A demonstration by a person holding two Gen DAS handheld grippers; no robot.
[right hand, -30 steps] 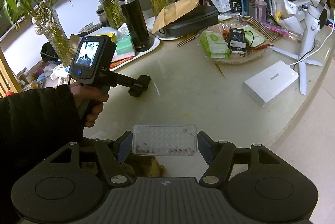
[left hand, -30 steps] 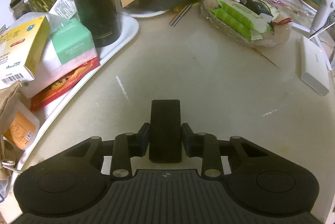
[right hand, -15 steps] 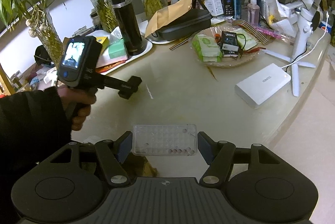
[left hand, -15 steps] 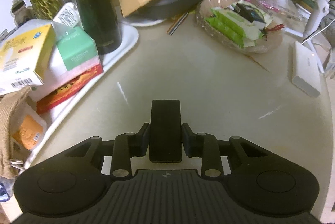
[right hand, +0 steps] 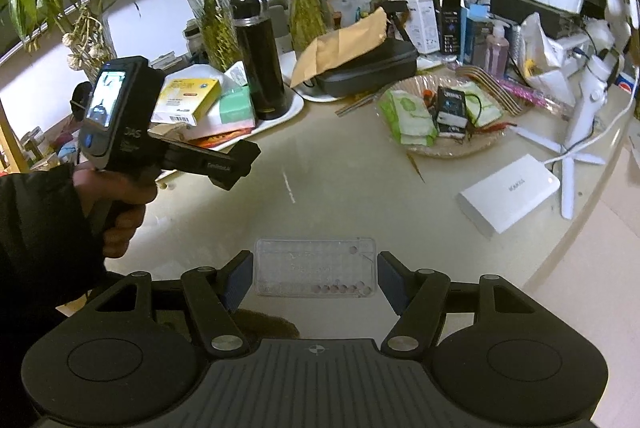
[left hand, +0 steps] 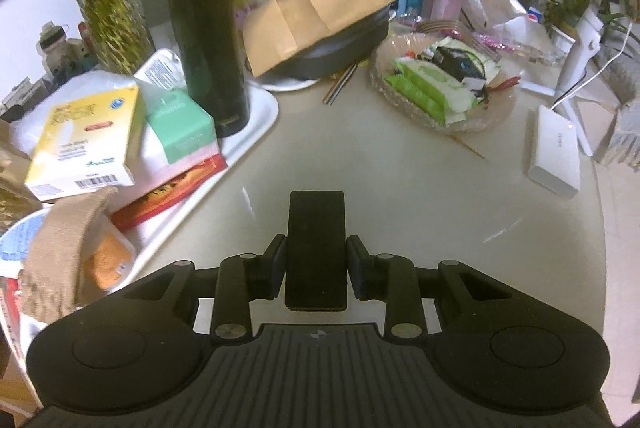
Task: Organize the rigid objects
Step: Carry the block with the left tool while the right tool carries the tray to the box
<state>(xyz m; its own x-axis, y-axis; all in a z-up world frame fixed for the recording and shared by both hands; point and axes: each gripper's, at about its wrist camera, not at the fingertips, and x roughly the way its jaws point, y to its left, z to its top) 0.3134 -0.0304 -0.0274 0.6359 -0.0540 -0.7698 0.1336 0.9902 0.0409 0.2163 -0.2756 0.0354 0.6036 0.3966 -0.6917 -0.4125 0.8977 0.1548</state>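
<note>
Fingers of the left gripper (left hand: pixel 316 252) clench a black slab (left hand: pixel 316 248), the right gripper's (right hand: pixel 316 274) a clear case (right hand: pixel 316 268), both unplaced above the tabletop (left hand: pixel 360 163).

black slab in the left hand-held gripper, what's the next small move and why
Probably carry the black slab forward and set it down on the bare tabletop. The left hand-held gripper is clamped on it above the table, the white tray looks crowded, and the right hand-held gripper already holds a clear case.

The left gripper (right hand: pixel 234 167), gripping the black slab (left hand: pixel 315 250), has risen above the table (left hand: pixel 400 179). It now sits higher at the frame's left.
</note>
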